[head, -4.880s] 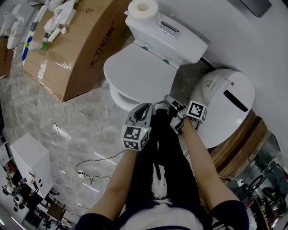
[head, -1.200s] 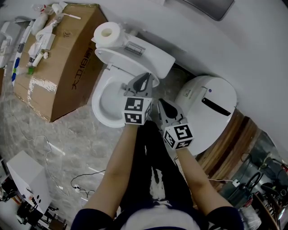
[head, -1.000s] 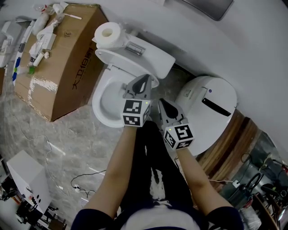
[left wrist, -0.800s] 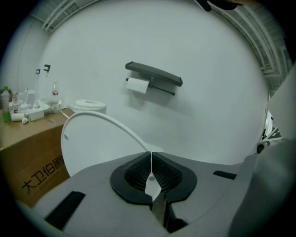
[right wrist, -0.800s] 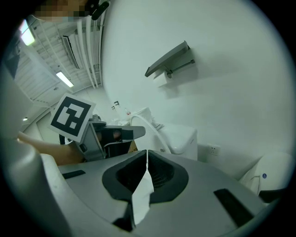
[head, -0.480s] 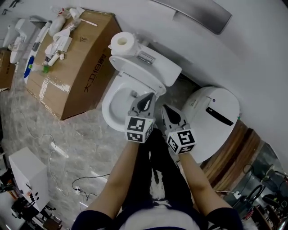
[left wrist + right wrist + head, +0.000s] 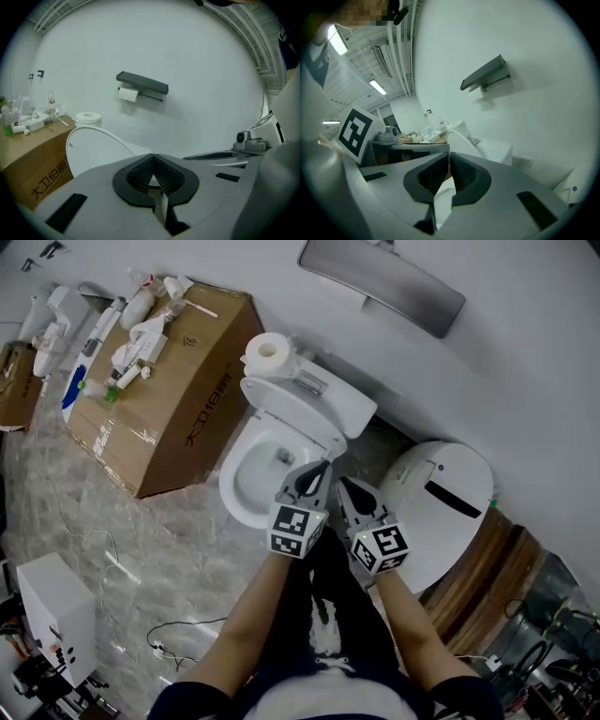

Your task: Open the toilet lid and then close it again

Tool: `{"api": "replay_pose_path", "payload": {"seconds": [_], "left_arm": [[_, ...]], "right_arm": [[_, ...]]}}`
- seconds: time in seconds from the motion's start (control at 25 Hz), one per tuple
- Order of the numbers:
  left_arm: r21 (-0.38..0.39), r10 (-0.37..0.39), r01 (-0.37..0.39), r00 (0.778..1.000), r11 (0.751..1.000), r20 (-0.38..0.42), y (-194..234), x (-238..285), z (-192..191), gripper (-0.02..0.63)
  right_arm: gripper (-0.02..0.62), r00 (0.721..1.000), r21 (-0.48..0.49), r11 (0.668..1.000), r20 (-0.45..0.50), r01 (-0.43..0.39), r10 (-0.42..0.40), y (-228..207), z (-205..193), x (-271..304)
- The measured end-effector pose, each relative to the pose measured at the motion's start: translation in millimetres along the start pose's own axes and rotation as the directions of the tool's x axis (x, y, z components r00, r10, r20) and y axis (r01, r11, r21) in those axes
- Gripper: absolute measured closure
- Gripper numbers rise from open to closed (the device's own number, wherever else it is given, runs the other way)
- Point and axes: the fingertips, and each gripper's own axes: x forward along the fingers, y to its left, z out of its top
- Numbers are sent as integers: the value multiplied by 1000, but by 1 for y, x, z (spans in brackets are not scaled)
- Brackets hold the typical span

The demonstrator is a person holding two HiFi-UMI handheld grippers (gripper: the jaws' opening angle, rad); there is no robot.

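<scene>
Standing toilet lid [image 7: 286,415]: raised, leaning back against the tank [image 7: 339,397]; bowl [image 7: 255,476] uncovered in front of it.
Left gripper [image 7: 320,469]: jaws pressed together, pads meeting tip to tip, clamping nothing; held over the bowl's near right rim, aimed toward the wall; lid ahead and to the left in the left gripper view, apart from the tips.
Right gripper [image 7: 348,486]: jaws closed on each other, likewise empty; just beside the left gripper, over the floor [image 7: 178,540] between the toilet and the white bin [image 7: 441,493].
Paper roll [image 7: 267,351]: upright on the tank's left end.
Cardboard box [image 7: 178,399]: on the floor close against the toilet's left side; bottles and small packs lying toward the far edge of its top.
Wall shelf [image 7: 380,285]: dark, fixed to the wall above the tank; small white roll under it in the left gripper view.
Cables [image 7: 178,624]: thin, trailing across the marbled floor near the person's legs.
</scene>
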Motion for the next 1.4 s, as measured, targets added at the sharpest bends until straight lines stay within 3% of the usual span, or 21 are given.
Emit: {"api": "replay_pose_path", "payload": {"seconds": [0.2, 0.6, 0.72, 1.24, 1.4], "left_arm": [[13, 0, 0, 1000, 1000, -12, 1, 0, -1, 600], [19, 0, 2, 995, 1000, -98, 9, 11, -45, 600], [20, -9, 11, 993, 1000, -120, 8, 15, -55, 600], [11, -6, 8, 988, 1000, -155, 15, 29, -72, 600], [13, 1, 1, 986, 1000, -165, 19, 26, -77, 600]], "right_arm": [[580, 999, -31, 999, -45, 21, -22, -9, -7, 3], [577, 962, -217, 976, -266, 0, -59, -61, -55, 57], [505, 952, -248, 969, -298, -10, -66, -71, -60, 74], [503, 941, -378, 926, -314, -6, -122, -89, -56, 108], [558, 941, -410, 912, -310, -8, -132, -90, -56, 108]]}}
